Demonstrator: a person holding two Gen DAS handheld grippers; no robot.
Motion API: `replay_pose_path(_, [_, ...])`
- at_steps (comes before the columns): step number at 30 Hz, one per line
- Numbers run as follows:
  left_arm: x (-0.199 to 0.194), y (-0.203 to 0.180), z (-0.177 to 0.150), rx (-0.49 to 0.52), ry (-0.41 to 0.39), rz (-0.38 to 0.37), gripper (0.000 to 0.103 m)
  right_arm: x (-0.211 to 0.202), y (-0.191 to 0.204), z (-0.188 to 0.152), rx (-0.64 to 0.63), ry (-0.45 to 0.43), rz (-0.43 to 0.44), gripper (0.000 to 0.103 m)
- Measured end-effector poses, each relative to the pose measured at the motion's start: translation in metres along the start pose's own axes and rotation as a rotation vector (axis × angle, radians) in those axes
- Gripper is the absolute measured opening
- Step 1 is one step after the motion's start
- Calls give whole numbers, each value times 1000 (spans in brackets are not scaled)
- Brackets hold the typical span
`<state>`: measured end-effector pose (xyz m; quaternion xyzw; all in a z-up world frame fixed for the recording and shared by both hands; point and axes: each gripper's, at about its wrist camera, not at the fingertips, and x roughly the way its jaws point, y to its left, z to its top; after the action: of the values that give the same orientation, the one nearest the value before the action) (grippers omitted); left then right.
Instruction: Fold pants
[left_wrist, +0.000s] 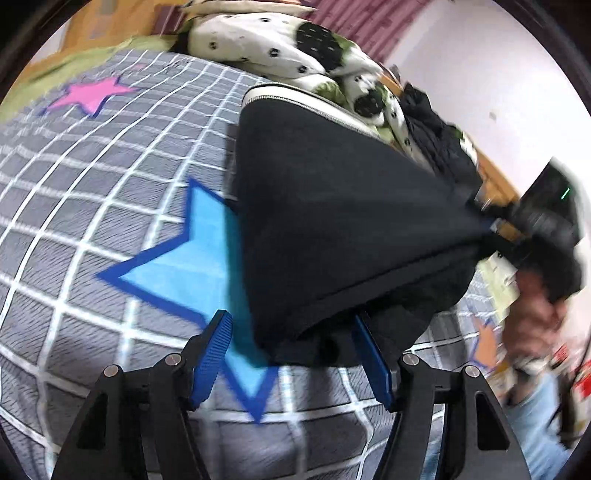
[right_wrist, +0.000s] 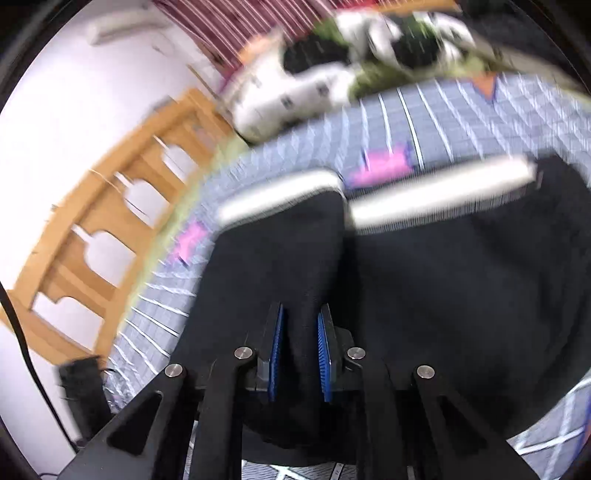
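Black pants (left_wrist: 332, 221) with white cuffs (left_wrist: 295, 99) lie on a grey checked bedspread (left_wrist: 92, 184). In the left wrist view my left gripper (left_wrist: 291, 325) is open, its blue pads (left_wrist: 212, 362) spread at the near edge of the pants; some dark cloth lies between them. The right gripper (left_wrist: 491, 225) shows there at the right, pulling a corner of the pants up taut. In the blurred right wrist view my right gripper (right_wrist: 301, 314) is shut on a fold of the black pants (right_wrist: 424, 295), with the white cuffs (right_wrist: 439, 195) beyond.
A flowered white and green quilt (left_wrist: 277, 48) and a dark garment (left_wrist: 436, 136) are heaped at the head of the bed. A wooden bed frame (right_wrist: 110, 206) runs along the white wall. Blue (left_wrist: 184, 266) and pink stars (left_wrist: 88, 96) are printed on the spread.
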<state>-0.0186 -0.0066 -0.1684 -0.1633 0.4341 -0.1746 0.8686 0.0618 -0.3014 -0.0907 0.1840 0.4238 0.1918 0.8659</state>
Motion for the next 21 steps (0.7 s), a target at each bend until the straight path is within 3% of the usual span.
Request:
replay_pose_path(7, [15, -43, 4, 70, -5, 47, 64, -72, -16, 26, -59, -181, -66, 14])
replay_pose_path(13, [25, -80, 4, 138, -15, 7, 63, -140, -69, 32, -25, -360, -170, 10])
replay_pose_path(15, [34, -88, 2, 166, -1, 16, 62, -144, -93, 25, 11, -361, -238, 10])
replay_pose_path(17, [41, -92, -3, 179, 5, 39, 46, -129, -127, 16, 70, -279, -286, 10])
replay_pose_path(18, [43, -90, -4, 174, 14, 32, 30, -113, -146, 8, 106, -217, -319, 10])
replay_pose_path(19, [44, -89, -6, 169, 16, 36, 22, -104, -156, 2, 113, -184, -358, 11])
replay_pose_path(21, [40, -88, -9, 185, -3, 73, 16, -93, -169, -9, 126, -157, -366, 12])
